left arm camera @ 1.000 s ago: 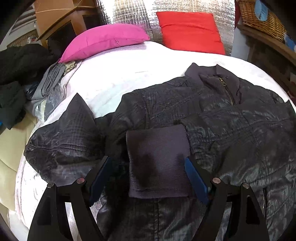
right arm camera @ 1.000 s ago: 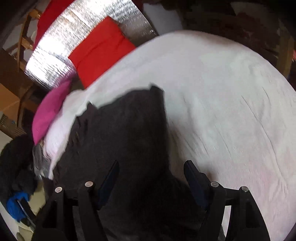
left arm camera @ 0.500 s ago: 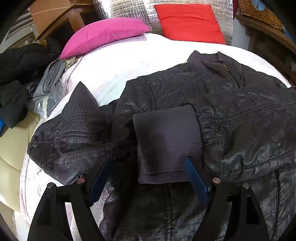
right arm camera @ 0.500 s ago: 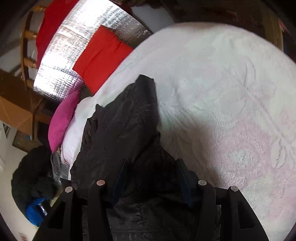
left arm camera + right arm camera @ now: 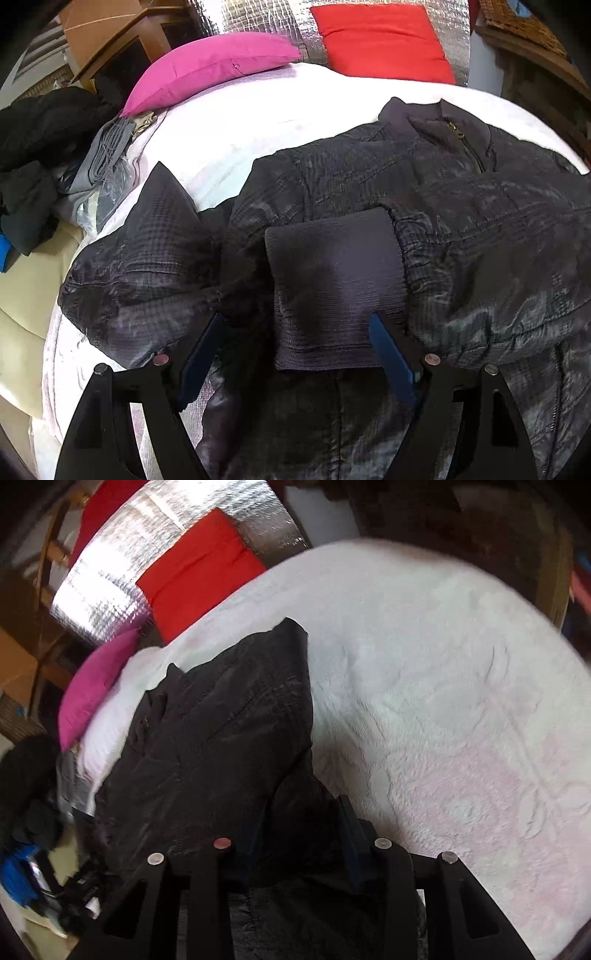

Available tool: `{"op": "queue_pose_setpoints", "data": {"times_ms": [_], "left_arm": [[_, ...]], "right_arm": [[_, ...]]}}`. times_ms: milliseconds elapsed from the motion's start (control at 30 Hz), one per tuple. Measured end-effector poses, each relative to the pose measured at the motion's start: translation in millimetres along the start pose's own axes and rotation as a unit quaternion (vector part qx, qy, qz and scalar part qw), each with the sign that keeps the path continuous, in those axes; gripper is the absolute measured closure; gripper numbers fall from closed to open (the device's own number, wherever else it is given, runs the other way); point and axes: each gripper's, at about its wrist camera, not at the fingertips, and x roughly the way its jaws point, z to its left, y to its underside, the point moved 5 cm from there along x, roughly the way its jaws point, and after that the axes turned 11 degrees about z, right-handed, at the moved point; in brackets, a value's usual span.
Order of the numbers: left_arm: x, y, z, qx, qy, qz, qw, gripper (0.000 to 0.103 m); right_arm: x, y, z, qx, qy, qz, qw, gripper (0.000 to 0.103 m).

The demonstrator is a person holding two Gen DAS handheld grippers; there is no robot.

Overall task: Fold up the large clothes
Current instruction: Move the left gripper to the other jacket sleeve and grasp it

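**Right gripper closing on jacket edge; left gripper idle over folded cuff**

The dark quilted jacket (image 5: 369,192) lies front-up on the white bedspread (image 5: 236,122), collar and zip towards 1 o'clock in the left wrist view. One sleeve is folded across the chest, its ribbed cuff (image 5: 332,291) resting at centre. The other sleeve bulges out at 9 o'clock

The left gripper (image 5: 295,354) stands with jaws wide apart, straddling the cuff without pressing it; nothing is held. The right gripper (image 5: 303,834) has jaws closing, with a bunch of jacket fabric between them at the garment's side edge; whether the pads already bite cannot be told

Judgement: the step in hand is securing that edge for the next fold. It would be done well by letting the jaws close fully on all layers before lifting, since the slick shell may slip. The left gripper should pin the cuff so the folded sleeve does not drag. The pink pillow (image 5: 214,62) and red pillow (image 5: 380,40) at 12 o'clock lie well apart
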Motion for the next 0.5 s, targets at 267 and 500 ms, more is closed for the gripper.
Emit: {"op": "queue_pose_setpoints", "data": {"times_ms": [267, 500], "left_arm": [[-18, 8, 11, 0.000, 0.016, -0.025, 0.9996, 0.022], [-58, 17, 43, -0.028, 0.064, -0.087, 0.9937, 0.021]], "right_arm": [[-29, -6, 19, 0.004, 0.024, -0.051, 0.998, 0.044], [-25, 11, 109, -0.112, -0.015, -0.088, 0.990, 0.035]]}}
